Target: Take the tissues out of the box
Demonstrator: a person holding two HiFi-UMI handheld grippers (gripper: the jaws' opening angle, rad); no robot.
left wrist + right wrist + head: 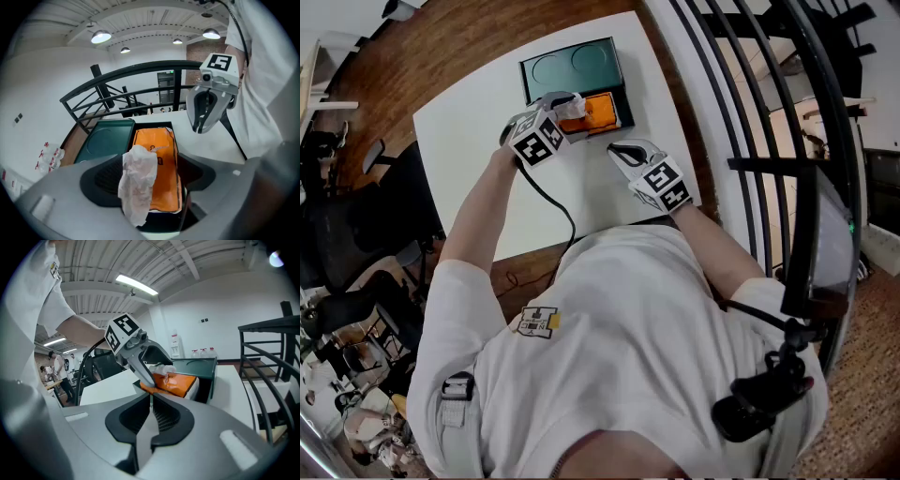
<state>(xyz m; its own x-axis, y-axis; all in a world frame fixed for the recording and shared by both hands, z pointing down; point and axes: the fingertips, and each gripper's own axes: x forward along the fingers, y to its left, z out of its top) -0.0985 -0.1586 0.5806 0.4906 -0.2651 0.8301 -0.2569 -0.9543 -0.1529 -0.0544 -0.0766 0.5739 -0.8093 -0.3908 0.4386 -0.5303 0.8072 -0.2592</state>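
A dark green box [623, 94] lies open on the white table [478, 159], its lid [572, 66] flat beside it. Inside is an orange tissue pack [602, 111] [165, 187]. My left gripper [562, 105] [150, 173] hovers over the pack with its jaws wide apart. A crumpled white tissue [138, 183] [161, 369] hangs against its left jaw; the right jaw stands clear of it. My right gripper [623, 150] [151, 401] is shut and empty, low over the table just to the right of the box.
A black metal railing [750, 141] runs along the table's right side. Office chairs [356, 234] stand to the left. A black cable [558, 202] trails from the left gripper across the table to its near edge.
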